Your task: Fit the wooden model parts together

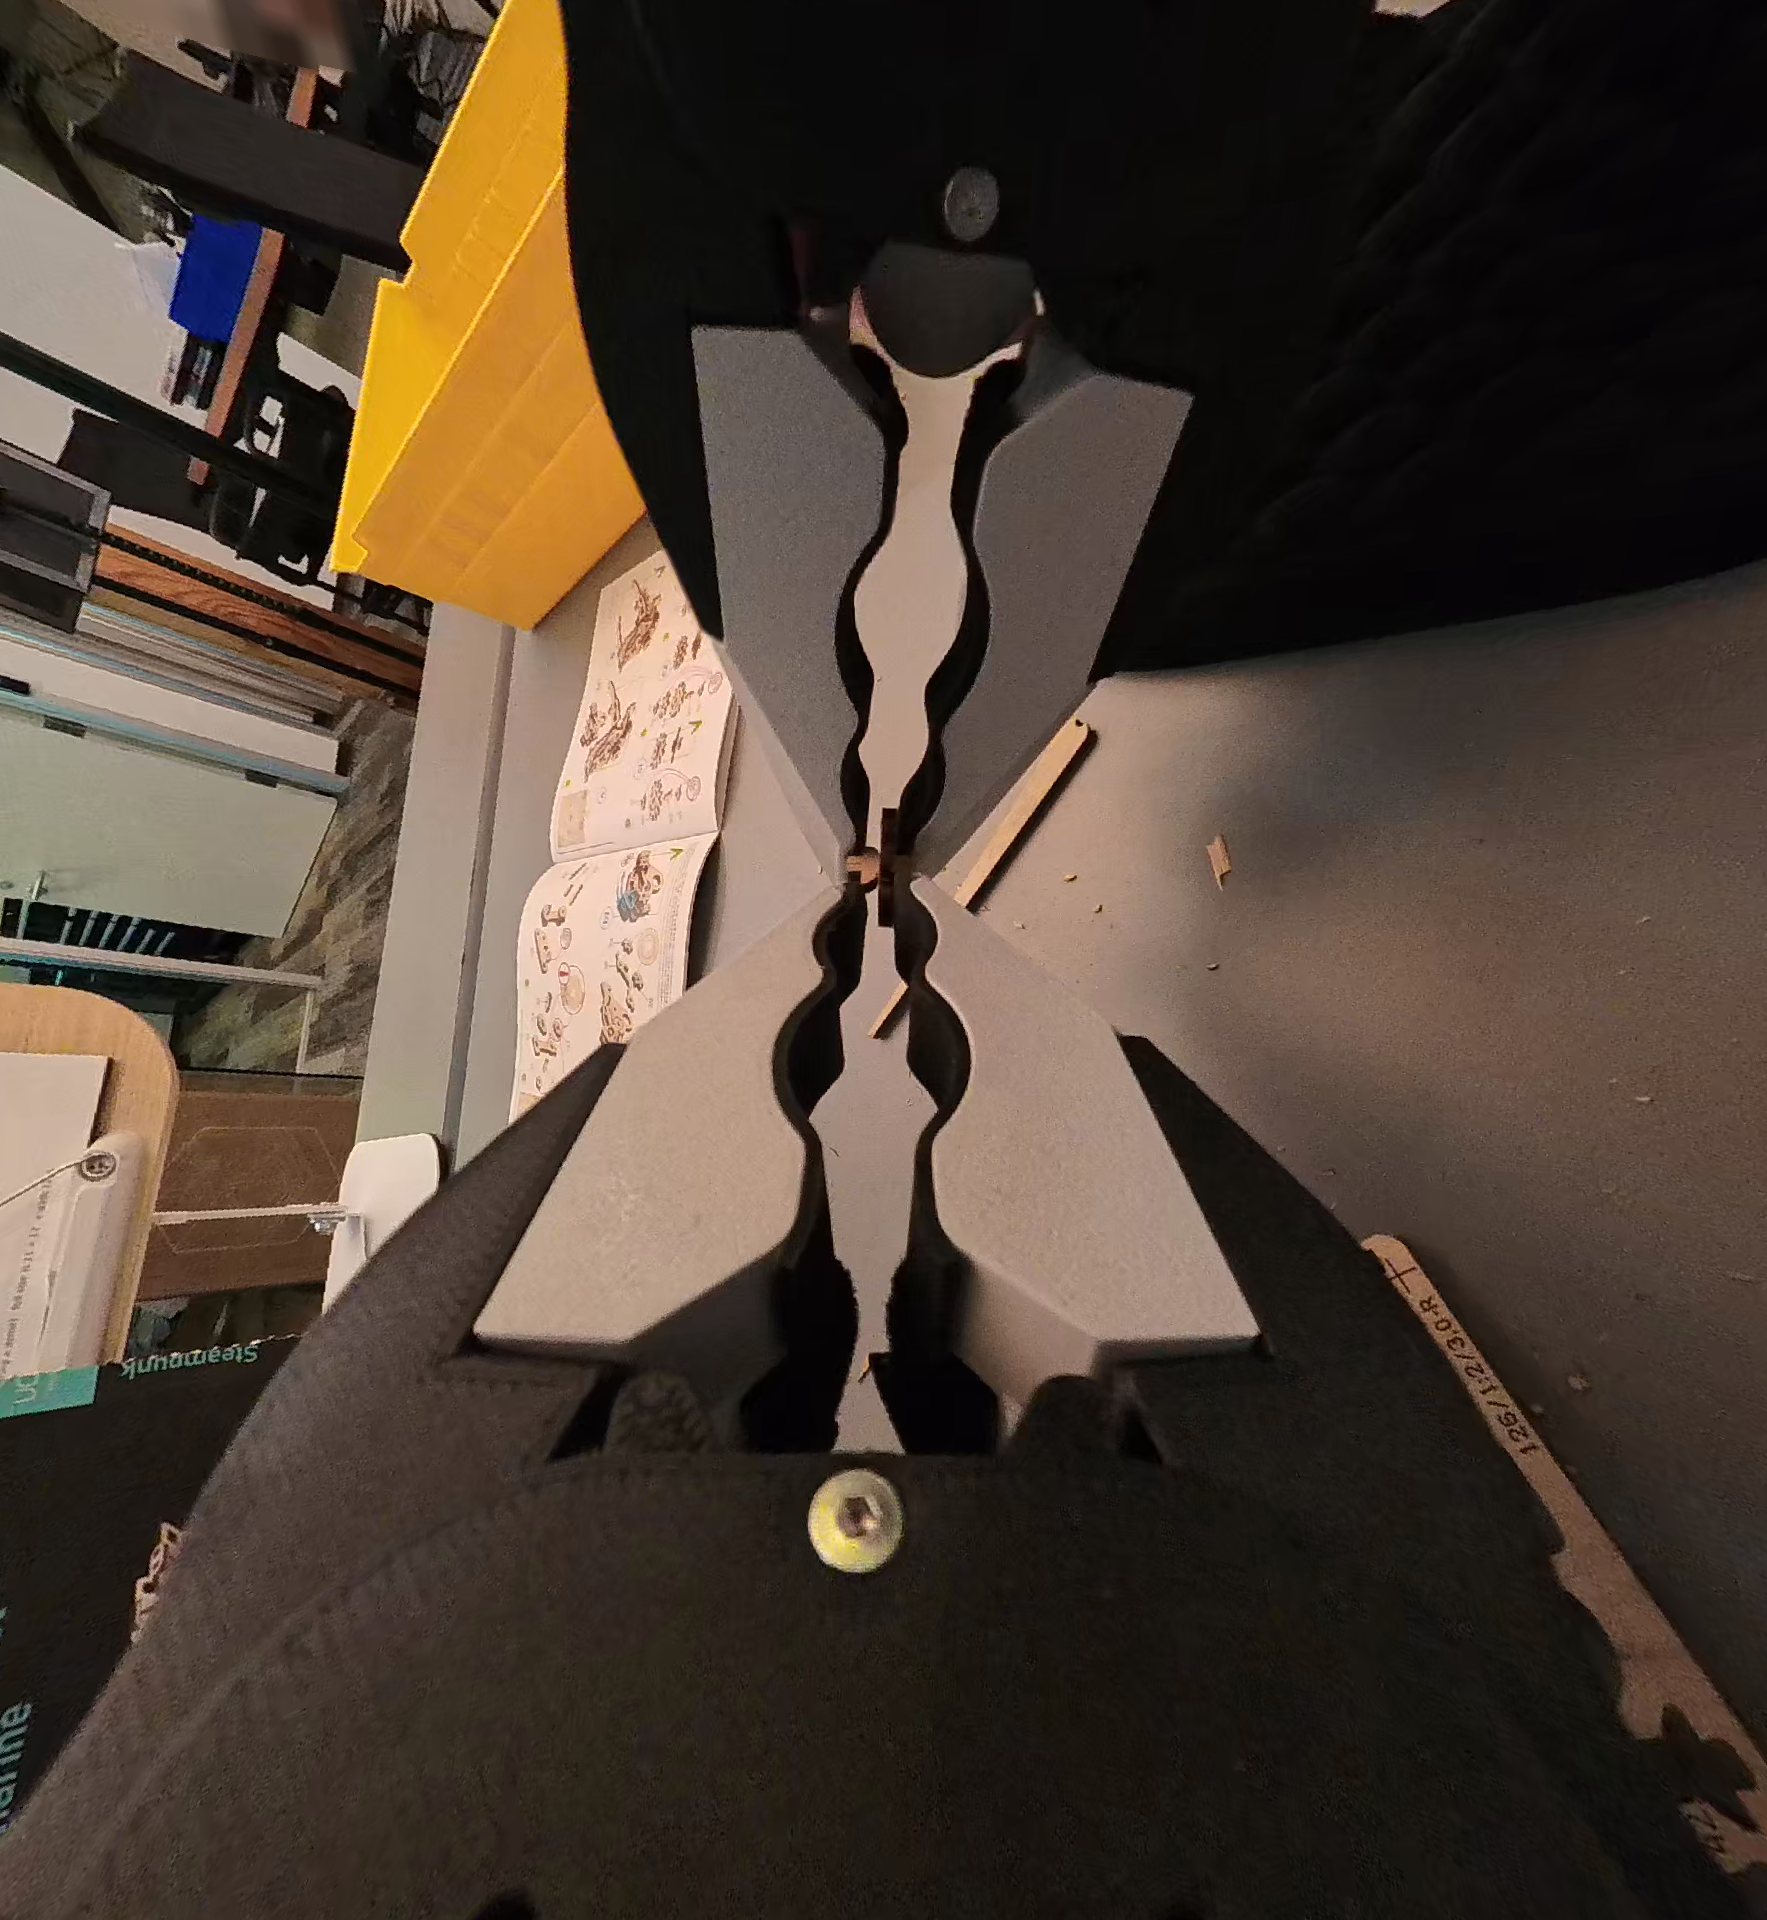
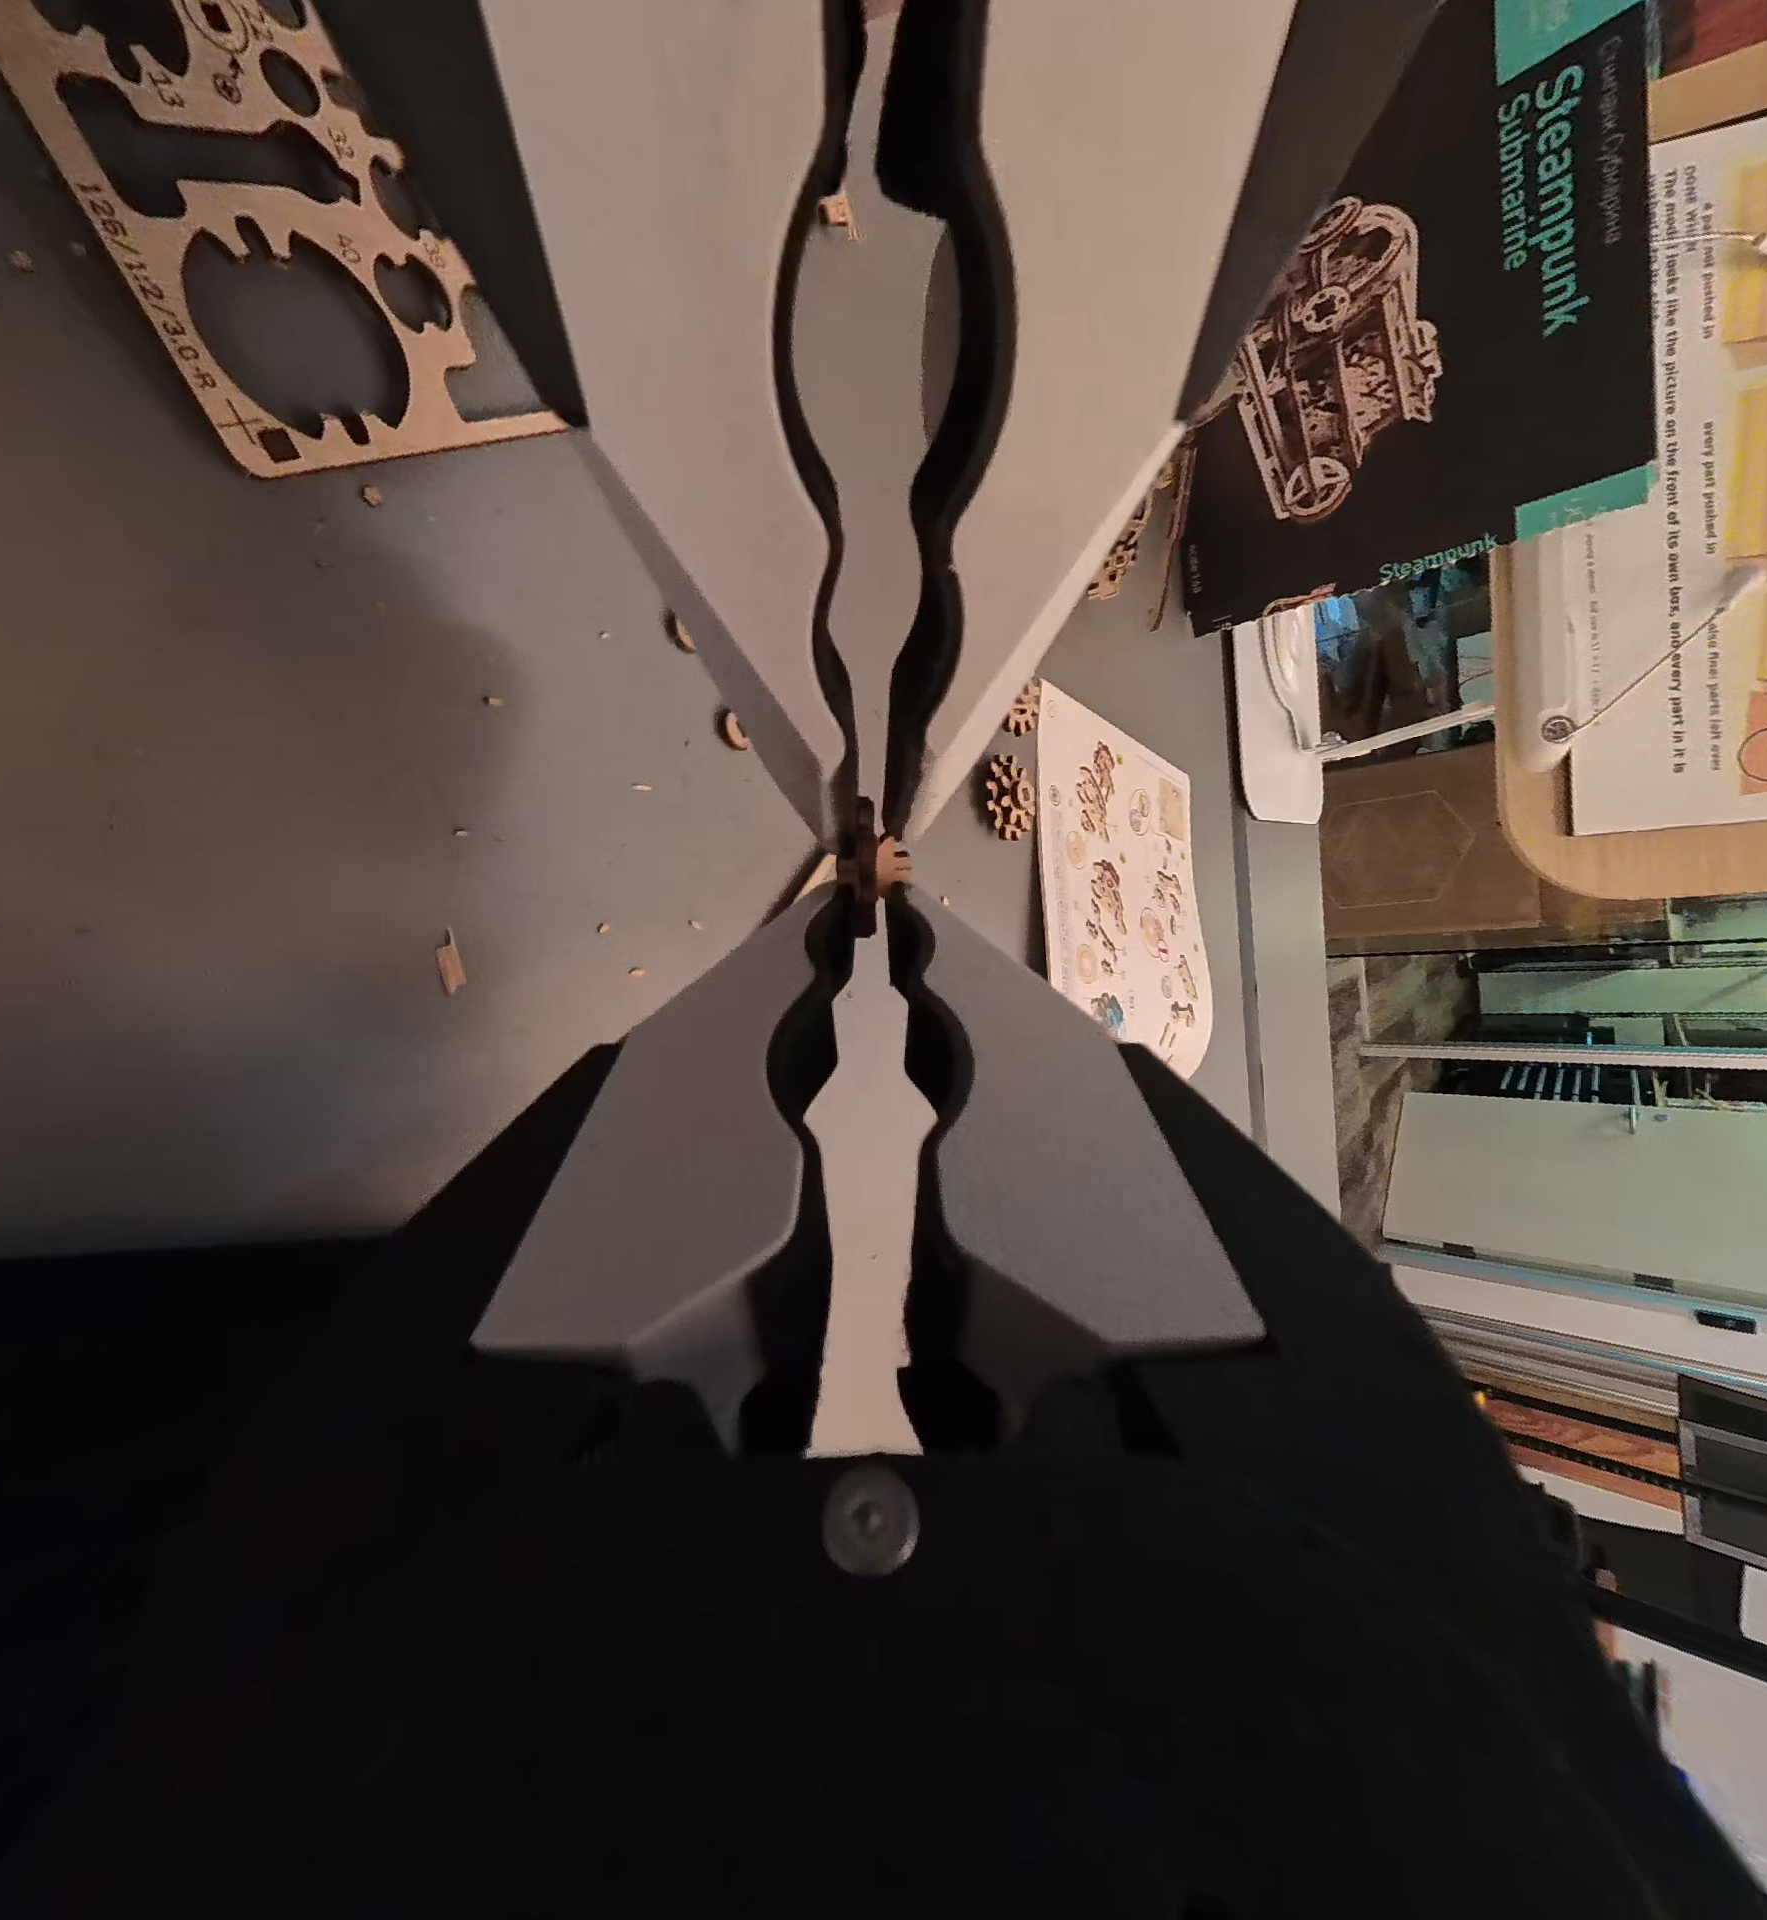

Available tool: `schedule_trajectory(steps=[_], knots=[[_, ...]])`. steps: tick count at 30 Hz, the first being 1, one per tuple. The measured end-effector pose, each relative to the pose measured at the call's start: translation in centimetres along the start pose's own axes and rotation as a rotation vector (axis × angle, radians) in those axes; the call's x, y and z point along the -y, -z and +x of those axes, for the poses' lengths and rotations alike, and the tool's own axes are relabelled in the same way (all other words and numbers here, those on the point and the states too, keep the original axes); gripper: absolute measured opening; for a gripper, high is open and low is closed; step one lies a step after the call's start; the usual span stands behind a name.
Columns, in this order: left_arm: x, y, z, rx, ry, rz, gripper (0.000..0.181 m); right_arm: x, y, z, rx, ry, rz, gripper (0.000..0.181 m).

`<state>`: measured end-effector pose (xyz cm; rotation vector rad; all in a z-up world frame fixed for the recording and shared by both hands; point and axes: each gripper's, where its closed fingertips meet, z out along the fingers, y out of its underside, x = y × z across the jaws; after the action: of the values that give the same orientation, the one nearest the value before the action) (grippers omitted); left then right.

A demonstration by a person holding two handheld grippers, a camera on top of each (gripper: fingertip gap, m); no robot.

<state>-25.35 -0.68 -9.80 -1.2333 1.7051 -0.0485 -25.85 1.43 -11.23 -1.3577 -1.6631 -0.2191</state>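
Observation:
A small dark-edged wooden gear (image 1: pixel 889 862) with a pale peg (image 1: pixel 863 864) in it hangs above the grey table, seen edge-on. My left gripper (image 1: pixel 874 896) comes from the bottom and my right gripper (image 1: pixel 884 826) from the top; they meet tip to tip. Both are shut on this gear piece. In the right wrist view the gear (image 2: pixel 863 868) and peg (image 2: pixel 895 857) sit between my right gripper (image 2: pixel 861 920) below and my left gripper (image 2: pixel 868 805) above. I cannot tell which jaws pinch the peg and which the gear.
A punched-out wooden parts sheet (image 2: pixel 266 260) lies on the grey table (image 2: pixel 235 727), with two loose gears (image 2: pixel 1009 800), a thin wooden stick (image 1: pixel 1024 810) and wood chips. An open instruction booklet (image 1: pixel 630 831), a dark kit box (image 2: pixel 1430 312) and a yellow bin (image 1: pixel 484 364) stand at the table's edges. Left and right tips are no more than a few centimetres apart.

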Motion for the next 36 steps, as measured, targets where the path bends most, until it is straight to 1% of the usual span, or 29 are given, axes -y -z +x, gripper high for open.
schedule_trajectory(steps=[7,13,17,19,22,25,27,29,31,33,34,36], knots=[[-0.3,-0.4,0.3,0.011,-0.009,0.009,0.005,-0.4,-0.2,-0.2,-0.017,0.046,-0.041,0.005],[-0.5,-0.8,1.4,-0.048,-0.031,-0.026,0.003,-0.8,-0.3,-1.4,0.064,0.042,-0.073,0.002],[-0.5,-0.7,1.4,-0.062,-0.011,-0.023,0.003,-0.7,-0.2,-1.4,0.069,0.023,-0.073,0.003],[-0.5,-0.6,0.7,-0.028,-0.003,-0.018,0.003,-0.6,-0.3,-0.7,0.032,0.016,-0.047,0.004],[-0.3,-0.8,0.3,0.002,0.046,0.004,0.004,-0.8,-0.3,-0.2,0.006,0.027,-0.051,0.005],[-0.5,-1.0,0.5,0.011,0.011,-0.012,0.004,-0.9,-0.6,-0.5,-0.003,0.080,-0.047,0.005],[-0.7,-1.0,1.1,-0.029,-0.001,-0.031,0.003,-0.9,-0.5,-1.2,0.046,0.072,-0.050,0.003],[-0.4,-0.5,1.0,-0.045,0.011,-0.021,0.003,-0.5,-0.3,-1.1,0.084,-0.010,-0.010,0.003],[-0.1,-0.2,0.1,-0.029,0.083,0.013,0.003,-0.1,0.0,-0.3,0.083,-0.088,0.042,0.004],[0.4,0.1,-0.8,-0.012,0.168,0.075,0.004,0.0,0.4,0.8,0.054,-0.104,0.095,0.006],[0.5,0.3,-1.1,-0.006,0.193,0.103,0.004,-0.1,0.6,1.4,0.041,-0.115,0.109,0.012],[0.6,0.6,-1.5,-0.021,0.260,0.131,0.004,-0.3,0.8,1.9,0.050,-0.114,0.155,0.015]])
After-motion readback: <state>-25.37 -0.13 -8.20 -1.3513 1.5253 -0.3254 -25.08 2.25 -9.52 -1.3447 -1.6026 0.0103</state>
